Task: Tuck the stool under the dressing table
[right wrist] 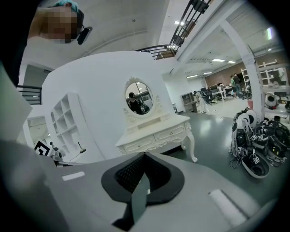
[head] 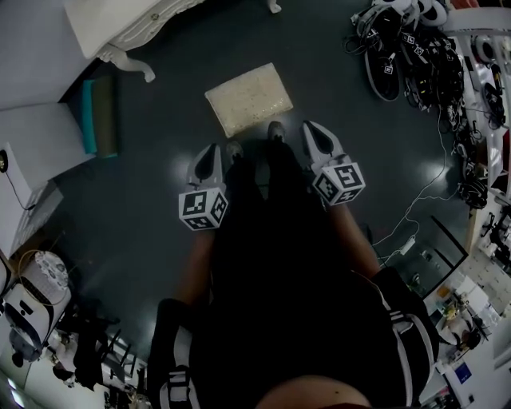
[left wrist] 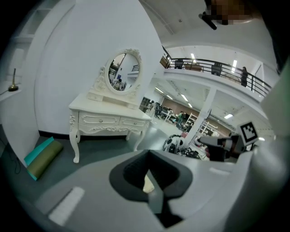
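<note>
Grey left gripper (left wrist: 149, 176), dark-padded jaws closed together, ornate white dressing table (left wrist: 111, 118) with oval mirror (left wrist: 124, 72) beyond against a white wall (left wrist: 90, 36), folded teal and olive mat (left wrist: 41, 157) on dark floor (left wrist: 97, 152) beside it

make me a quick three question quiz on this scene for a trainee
1. True or false: the stool already sits under the dressing table.
2. Pick one: the jaws of the left gripper and the right gripper are A) both shut, B) both open, C) one open, one shut.
3. Fill in: the oval thing on top of the dressing table is a ____.
Key: 1 false; 2 A; 3 mirror.
</note>
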`<state>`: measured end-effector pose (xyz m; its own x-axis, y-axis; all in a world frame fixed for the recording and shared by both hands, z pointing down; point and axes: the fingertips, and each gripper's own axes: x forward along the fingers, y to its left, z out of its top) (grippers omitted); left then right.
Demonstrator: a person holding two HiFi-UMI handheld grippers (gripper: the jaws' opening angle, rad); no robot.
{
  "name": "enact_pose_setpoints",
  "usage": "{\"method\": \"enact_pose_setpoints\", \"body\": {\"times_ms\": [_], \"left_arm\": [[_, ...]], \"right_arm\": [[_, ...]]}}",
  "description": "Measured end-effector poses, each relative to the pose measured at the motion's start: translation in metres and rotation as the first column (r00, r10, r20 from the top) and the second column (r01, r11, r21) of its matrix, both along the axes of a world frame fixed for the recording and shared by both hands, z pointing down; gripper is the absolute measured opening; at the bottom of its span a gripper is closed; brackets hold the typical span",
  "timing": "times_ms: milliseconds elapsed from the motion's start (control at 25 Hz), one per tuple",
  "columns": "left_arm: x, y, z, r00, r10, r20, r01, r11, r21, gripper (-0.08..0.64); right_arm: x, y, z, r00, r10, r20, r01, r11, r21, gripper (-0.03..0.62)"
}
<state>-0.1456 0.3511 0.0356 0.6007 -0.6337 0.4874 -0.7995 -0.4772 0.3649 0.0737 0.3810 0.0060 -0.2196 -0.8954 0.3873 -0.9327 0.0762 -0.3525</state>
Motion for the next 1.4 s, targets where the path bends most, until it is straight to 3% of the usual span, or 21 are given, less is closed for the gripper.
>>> {"method": "enact_pose_setpoints", "body": {"times_ms": [160,320,560,760,1400], "left_arm": [[0.023,-0.011,0.007,0.999,-0.033,-0.012,0.033,0.999,-0.001,0.009],[0.043,-0.023,0.014,0.992,-0.124,-0.012,0.124,0.992,-0.008,0.009],[0.079,-0.043,0.032,0.967,-0.256,0.020,0.256,0.966,-0.025,0.009],[0.083,-0.052,0.052,0.943,-0.331,0.027,0.332,0.941,-0.061,0.009],[0.069,-0.083,0.135,0.945,-0.324,0.044,0.327,0.933,-0.147,0.011]], "right_arm": [[0.023,-0.020,0.013,0.999,-0.046,0.002,0.046,0.999,-0.010,-0.005],[0.046,-0.038,0.024,0.995,-0.102,0.009,0.102,0.994,-0.032,-0.005],[0.084,-0.070,0.045,0.981,-0.190,0.026,0.191,0.980,-0.060,-0.005],[0.096,-0.092,0.062,0.967,-0.256,0.020,0.256,0.964,-0.074,-0.003],[0.078,-0.119,0.156,0.950,-0.308,0.056,0.313,0.935,-0.165,-0.003]]}}
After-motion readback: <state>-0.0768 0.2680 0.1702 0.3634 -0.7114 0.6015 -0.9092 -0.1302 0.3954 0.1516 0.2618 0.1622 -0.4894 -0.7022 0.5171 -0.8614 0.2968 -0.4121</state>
